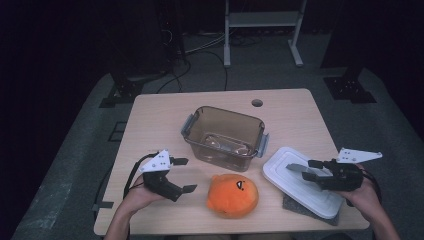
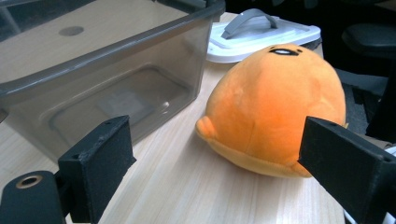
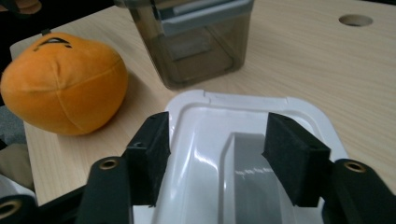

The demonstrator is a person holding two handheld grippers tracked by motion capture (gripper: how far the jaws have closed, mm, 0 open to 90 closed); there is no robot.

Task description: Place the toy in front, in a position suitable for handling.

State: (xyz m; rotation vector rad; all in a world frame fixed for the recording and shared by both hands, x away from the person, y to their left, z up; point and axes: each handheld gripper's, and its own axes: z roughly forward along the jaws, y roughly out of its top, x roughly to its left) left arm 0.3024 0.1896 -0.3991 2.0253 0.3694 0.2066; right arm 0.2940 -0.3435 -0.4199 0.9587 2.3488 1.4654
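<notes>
An orange plush toy lies on the table near the front edge. My left gripper hovers just to its left, jaws open and pointed at it, with nothing between them. A white lid with a grey handle rests at the front right. My right gripper is over the lid, its open jaws to either side of the handle without pressing on it.
A clear brownish container with grey side latches stands empty behind the plush. A grey mat lies under the lid. The wooden table has a round hole at its far edge.
</notes>
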